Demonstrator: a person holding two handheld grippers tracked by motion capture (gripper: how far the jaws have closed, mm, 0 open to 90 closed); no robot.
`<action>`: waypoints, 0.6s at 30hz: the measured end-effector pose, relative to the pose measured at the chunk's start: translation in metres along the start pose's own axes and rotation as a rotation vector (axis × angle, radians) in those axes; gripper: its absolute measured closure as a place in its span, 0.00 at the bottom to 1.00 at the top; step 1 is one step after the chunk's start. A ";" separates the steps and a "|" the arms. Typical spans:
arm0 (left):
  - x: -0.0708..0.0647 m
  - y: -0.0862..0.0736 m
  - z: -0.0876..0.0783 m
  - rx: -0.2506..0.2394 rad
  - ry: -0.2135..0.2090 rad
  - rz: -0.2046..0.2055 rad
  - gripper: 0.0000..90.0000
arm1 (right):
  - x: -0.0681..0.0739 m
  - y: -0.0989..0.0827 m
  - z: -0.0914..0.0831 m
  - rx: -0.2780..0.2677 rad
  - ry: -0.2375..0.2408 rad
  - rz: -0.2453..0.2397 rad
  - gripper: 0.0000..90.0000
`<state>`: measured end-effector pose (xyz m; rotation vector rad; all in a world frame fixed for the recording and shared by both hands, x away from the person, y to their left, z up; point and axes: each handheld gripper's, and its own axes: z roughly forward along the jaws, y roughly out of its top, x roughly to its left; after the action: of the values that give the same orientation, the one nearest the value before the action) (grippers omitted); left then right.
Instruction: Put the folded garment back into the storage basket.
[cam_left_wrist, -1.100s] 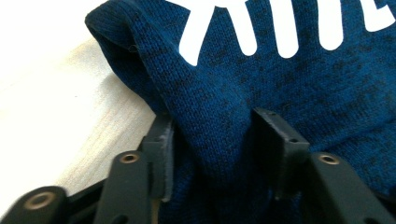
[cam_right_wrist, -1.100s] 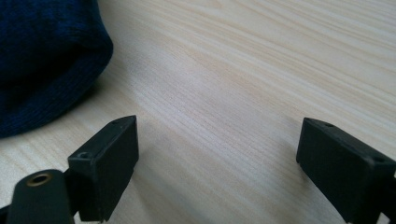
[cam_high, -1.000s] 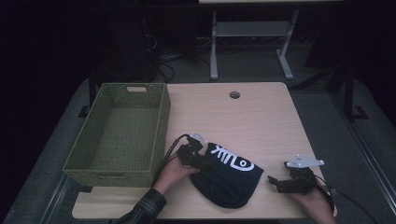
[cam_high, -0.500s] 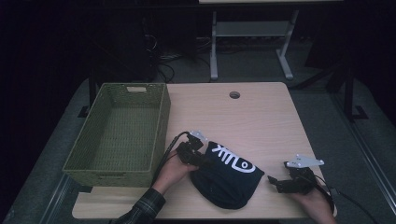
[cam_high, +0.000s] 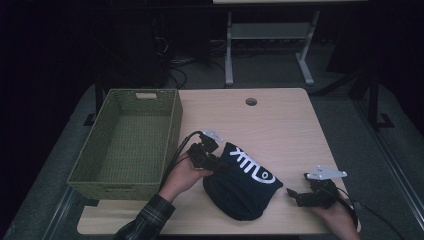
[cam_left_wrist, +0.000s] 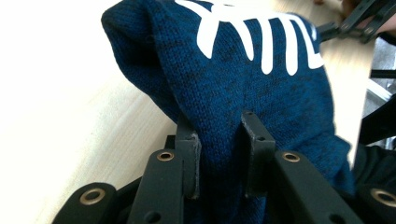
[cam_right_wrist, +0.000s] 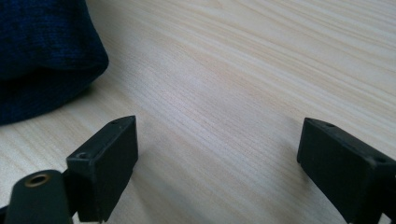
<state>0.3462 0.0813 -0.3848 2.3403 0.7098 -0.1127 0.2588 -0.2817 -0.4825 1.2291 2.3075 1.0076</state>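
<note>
Behind the pale wooden table, dark floor and cables.

White unreadable lettering on beanie

**Inspector A:** What stood on the table?

**Inspector B:** A basket sat along its left side, reaching from the near edge towards the middle. Right of it, near the front edge, lay a knitted garment. A round hole was in the tabletop near the far edge, well behind the garment.

**Inspector A:** And the grippers?

**Inspector B:** The left gripper was between basket and garment, at the garment's left end, with a fold of it between its jaws. The right gripper rested near the table's front right corner, just right of the garment and apart from it.
</note>
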 end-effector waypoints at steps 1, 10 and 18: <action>-0.001 0.001 -0.002 -0.004 -0.002 -0.006 0.80 | 0.000 0.000 0.000 0.000 0.000 0.000 0.13; -0.009 0.014 -0.014 0.035 -0.012 0.031 0.81 | 0.000 0.000 0.000 0.000 0.000 -0.001 0.13; -0.016 0.028 -0.032 0.032 -0.007 0.052 0.81 | 0.000 0.000 0.000 -0.001 0.000 0.000 0.13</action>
<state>0.3437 0.0764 -0.3395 2.3854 0.6473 -0.1103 0.2589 -0.2817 -0.4825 1.2291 2.3066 1.0085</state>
